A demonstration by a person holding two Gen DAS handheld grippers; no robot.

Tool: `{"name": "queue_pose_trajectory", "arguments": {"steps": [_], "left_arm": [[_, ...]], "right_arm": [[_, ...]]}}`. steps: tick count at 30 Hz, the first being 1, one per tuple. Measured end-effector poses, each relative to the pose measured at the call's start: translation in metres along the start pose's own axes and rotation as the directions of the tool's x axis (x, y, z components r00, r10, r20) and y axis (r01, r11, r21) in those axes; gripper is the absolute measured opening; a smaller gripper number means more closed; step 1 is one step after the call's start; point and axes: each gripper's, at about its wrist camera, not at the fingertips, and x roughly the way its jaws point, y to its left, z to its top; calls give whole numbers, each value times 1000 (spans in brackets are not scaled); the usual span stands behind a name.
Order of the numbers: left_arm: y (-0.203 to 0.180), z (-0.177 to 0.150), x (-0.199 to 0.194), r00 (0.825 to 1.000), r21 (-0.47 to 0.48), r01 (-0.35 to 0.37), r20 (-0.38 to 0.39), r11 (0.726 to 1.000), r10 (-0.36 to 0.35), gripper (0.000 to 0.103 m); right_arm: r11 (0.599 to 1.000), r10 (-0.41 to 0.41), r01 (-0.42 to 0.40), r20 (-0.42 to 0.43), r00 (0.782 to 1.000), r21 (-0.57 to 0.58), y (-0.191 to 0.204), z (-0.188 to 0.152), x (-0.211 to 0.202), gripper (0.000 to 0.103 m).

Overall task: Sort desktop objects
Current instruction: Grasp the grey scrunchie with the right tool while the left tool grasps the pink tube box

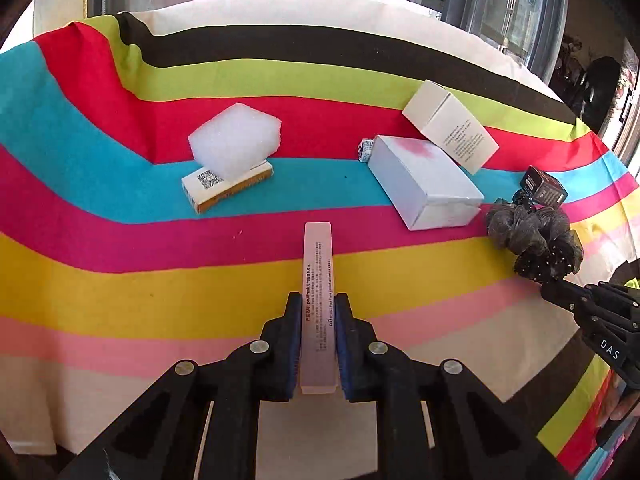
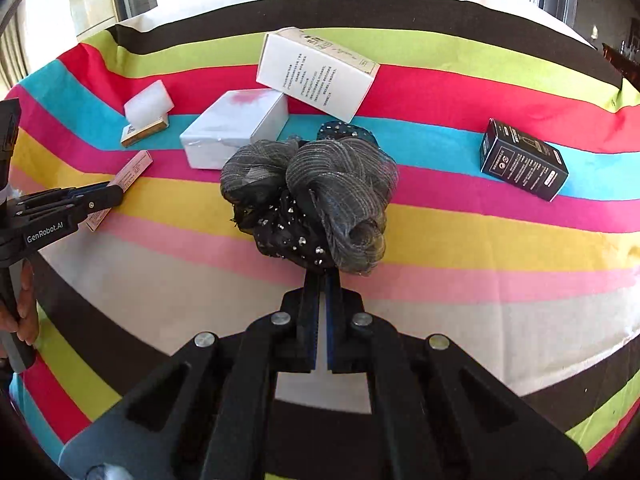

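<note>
The slim pink box [image 1: 318, 304], long and narrow with fine print down its upper face, sits clamped between the blue pads of the left gripper [image 1: 318, 308], pointing toward twelve o'clock over the yellow and magenta bands of the striped tablecloth [image 1: 120, 288]. The right gripper [image 2: 322, 276] is clenched on a gray and black scrunchie [image 2: 316, 200], a ruffled mesh bundle with small sparkling studs, held above the pink and yellow bands near the middle of the right wrist view. The cloth runs in curved bands of black, lime, red, turquoise, magenta, yellow, pink and cream, with a fold at about ten o'clock in the left wrist view. At eleven o'clock from the pink box lies a white foam block [image 1: 236, 140] resting on a small yellow-edged carton [image 1: 224, 186] with a QR code. At one o'clock sits a white box with a pink smear [image 1: 424, 180], a tiny printed wrapper [image 1: 366, 149] just beside its far corner, and a cream box with printed text [image 1: 450, 126] leaning behind it. A small black box [image 2: 524, 160] lies at two o'clock from the scrunchie on the turquoise band. Beyond the table, bright windows with dark frames [image 1: 516, 4] line the room.
</note>
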Motion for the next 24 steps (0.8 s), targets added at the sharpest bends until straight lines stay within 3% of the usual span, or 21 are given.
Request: {"name": "queue_pose_trajectory", "arguments": {"steps": [7,11,16,18,20,21,22,23,24], "left_arm": [[-19,-53,-50,1000,83,-5,9,996,4,16],[-43,-66,-72,999,135,-25,38,991,20,16],[-67,-86,-81,999,174,8,34,985,-14,16],[-75,-94,-87,999,188,23,36,982,-30,16],[-81,-99,-89,998,199,38,33,979,-46,16],[-83,-102,-90,998,199,43,32,979,-50,16],[-85,-103,-90,998,201,46,28,978,-53,16],[-86,-103,-90,998,204,48,25,978,-54,16],[-87,-103,-89,998,206,51,21,977,-56,16]], "right_arm": [[998,58,-59,51,997,8,20,-54,-47,3],[999,46,-46,94,995,2,35,-77,-75,3],[999,35,-38,119,992,18,42,-110,-107,3],[999,31,-33,97,995,18,43,-125,-112,3],[999,53,-53,19,998,-2,43,-138,-106,6],[998,62,-61,39,997,-10,42,-141,-107,13],[998,61,-61,35,997,-8,41,-144,-108,44],[997,71,-71,30,997,4,39,-143,-110,62],[997,80,-81,36,996,21,37,-143,-111,89]]}}
